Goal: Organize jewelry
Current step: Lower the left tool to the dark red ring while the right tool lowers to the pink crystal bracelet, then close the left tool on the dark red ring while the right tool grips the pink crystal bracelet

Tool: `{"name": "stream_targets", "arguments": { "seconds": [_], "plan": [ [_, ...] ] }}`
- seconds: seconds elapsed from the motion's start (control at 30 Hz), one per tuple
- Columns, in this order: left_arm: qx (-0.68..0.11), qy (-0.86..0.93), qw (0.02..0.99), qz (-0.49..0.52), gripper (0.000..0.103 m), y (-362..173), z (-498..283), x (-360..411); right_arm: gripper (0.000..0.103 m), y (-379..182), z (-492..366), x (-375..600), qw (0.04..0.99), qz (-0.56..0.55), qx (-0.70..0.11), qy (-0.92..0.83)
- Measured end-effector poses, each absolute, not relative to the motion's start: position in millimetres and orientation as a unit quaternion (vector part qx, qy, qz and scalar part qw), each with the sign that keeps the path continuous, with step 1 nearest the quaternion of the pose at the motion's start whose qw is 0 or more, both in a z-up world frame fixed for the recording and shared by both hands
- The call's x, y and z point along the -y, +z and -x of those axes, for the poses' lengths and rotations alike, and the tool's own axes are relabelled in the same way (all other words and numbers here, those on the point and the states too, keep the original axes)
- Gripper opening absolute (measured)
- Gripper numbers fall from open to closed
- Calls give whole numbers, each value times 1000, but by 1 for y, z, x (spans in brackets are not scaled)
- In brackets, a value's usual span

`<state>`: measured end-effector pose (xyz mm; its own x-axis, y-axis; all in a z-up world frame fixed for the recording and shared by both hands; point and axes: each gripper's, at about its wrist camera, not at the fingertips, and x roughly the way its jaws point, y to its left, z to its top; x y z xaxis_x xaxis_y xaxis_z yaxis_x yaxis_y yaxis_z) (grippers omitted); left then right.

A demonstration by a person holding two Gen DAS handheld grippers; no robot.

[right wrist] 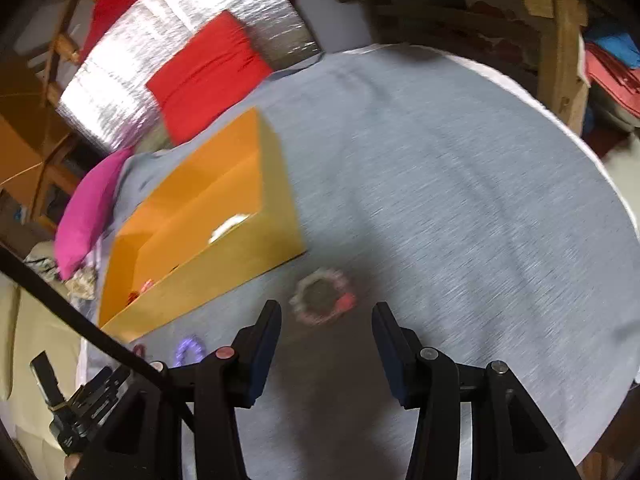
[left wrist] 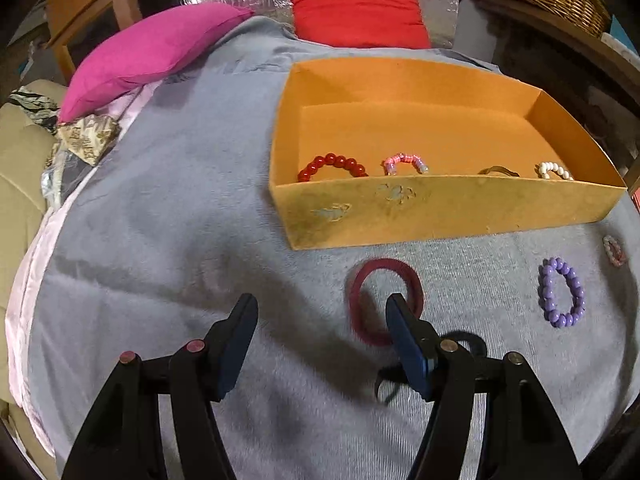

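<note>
The left hand-held gripper [left wrist: 322, 314] hangs wide and empty low over the grey fleece blanket [left wrist: 168, 216], its right finger [left wrist: 404, 332] lying across the dark red flat ring bangle [left wrist: 384, 300]. The right hand-held gripper [right wrist: 326, 322] is also wide and empty, with the small pink-and-white beaded bracelet [right wrist: 322, 296] just ahead of its tips.

Risks, as I judge them: the left fingers straddle only 1 side of the bangle, so closing now could pinch fleece or push the ring aside. The right view is motion-blurred, which suggests fast movement; a rushed close could scatter the small bracelet or snag the blanket. The open orange cardboard box [left wrist: 448, 208] is light and could slide if bumped.

Count: 4 pieces sit in the box along its near wall, namely 1 red bead bracelet [left wrist: 332, 166], 1 pink bead bracelet [left wrist: 404, 162], 1 thin dark band [left wrist: 498, 171] and 1 white bead bracelet [left wrist: 554, 170]. 3 lie outside on the blanket: the bangle, 1 purple bead bracelet [left wrist: 560, 292] and the pink-and-white one.
</note>
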<state>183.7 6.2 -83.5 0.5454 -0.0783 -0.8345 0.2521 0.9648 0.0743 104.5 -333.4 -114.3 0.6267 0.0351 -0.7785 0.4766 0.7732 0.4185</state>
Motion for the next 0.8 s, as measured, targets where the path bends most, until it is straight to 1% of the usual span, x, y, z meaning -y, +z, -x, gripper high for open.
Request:
{"name": "stream_targets", "arguments": {
  "seconds": [0.23, 0.4, 0.43, 0.47, 0.5, 0.53, 0.57, 0.63, 0.8],
  "plan": [
    [-475, -104, 870, -81, 67, -89, -196, -11, 51, -130, -126, 348, 835, -302, -439, -135],
    [-470, -107, 873, -73, 67, -89, -198, -22, 51, -140, -147, 333, 838, -257, -460, -138],
    [-470, -110, 873, -67, 67, -89, -199, -26, 49, -141, -150, 329, 841, -240, -463, -145],
    [-469, -111, 874, -63, 66, -90, -200, -28, 42, -142, -154, 323, 845, -213, -466, -155],
    [-469, -115, 874, -58, 63, -90, -200, -30, 38, -143, -157, 316, 849, -184, -467, -167],
    [-470, -116, 873, -56, 58, -91, -200, -30, 29, -143, -157, 311, 851, -165, -468, -172],
    [-471, -118, 872, -56, 57, -91, -201, -29, 20, -142, -159, 305, 854, -147, -468, -173],
    [-470, -123, 872, -60, 56, -91, -200, -25, 10, -140, -159, 292, 859, -123, -468, -166],
    [-468, -135, 871, -70, 56, -94, -199, -10, 9, -137, -158, 263, 868, -113, -468, -122]
  ]
}}
